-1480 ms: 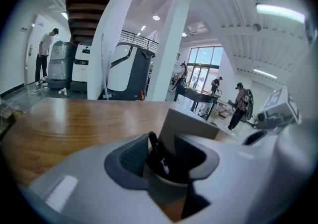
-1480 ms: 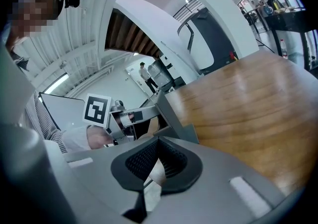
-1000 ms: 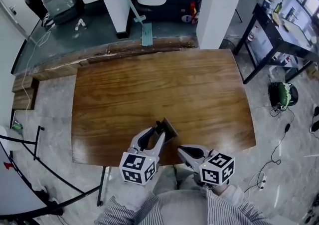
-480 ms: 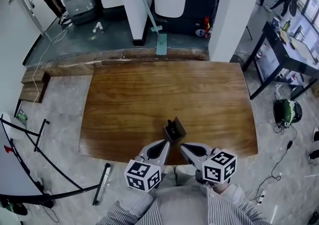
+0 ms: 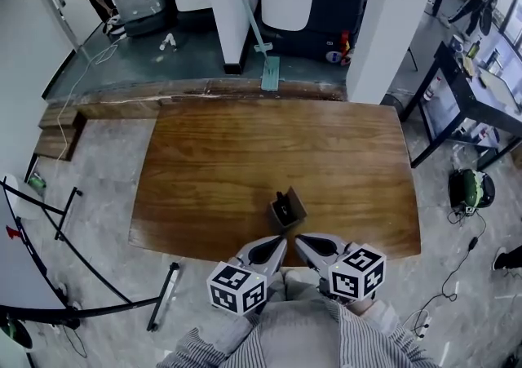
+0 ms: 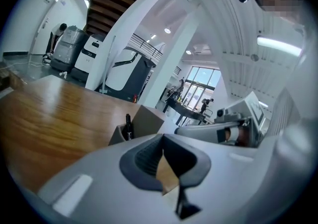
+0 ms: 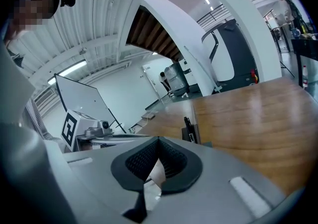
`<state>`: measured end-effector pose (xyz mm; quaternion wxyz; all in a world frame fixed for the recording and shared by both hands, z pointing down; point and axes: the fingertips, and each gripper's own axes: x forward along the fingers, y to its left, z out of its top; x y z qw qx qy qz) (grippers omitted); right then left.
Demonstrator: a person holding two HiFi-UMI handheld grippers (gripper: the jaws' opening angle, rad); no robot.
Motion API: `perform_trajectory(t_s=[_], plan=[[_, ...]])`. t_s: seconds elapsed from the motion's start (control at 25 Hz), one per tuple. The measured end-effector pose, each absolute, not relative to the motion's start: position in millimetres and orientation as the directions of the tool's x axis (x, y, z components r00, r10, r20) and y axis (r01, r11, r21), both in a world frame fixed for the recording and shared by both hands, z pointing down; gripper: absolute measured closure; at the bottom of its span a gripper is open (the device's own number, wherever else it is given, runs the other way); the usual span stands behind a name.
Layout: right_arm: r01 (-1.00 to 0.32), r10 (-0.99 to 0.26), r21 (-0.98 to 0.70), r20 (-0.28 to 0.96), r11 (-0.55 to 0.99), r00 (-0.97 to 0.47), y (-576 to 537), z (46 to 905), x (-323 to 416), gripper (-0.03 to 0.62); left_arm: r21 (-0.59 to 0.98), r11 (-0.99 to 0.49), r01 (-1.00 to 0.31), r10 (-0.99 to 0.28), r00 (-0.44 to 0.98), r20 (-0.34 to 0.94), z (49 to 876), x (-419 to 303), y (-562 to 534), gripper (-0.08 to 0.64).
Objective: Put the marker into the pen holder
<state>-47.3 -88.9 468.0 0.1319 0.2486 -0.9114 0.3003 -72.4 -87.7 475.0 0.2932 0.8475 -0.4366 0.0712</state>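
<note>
The marker stands upright inside the pen holder, its black top showing above the rim. The pen holder sits on the tabletop, near its front edge. Just nearer the person than the pen holder, the left gripper and right gripper lie side by side, jaws fully together and empty.

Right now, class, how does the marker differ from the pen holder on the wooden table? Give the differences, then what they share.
The marker is slim and black; the pen holder is a wider, boxy, greyish container. The marker stands upright inside, while the pen holder rests directly on the table. The marker's top pokes above the pen holder's lower front wall. Shared: both are near the table's near edge.
</note>
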Motion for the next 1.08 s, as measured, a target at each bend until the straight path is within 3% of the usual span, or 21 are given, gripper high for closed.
perform_trajectory(t_s=[1.08], plan=[[-0.526,-0.359,-0.469,0.401,0.709,-0.843,-88.1,471.9,-41.7,0.592,0.478,-0.423,-0.769,-0.685,0.617,0.387,482.8,-63.5,-88.4,0.552]])
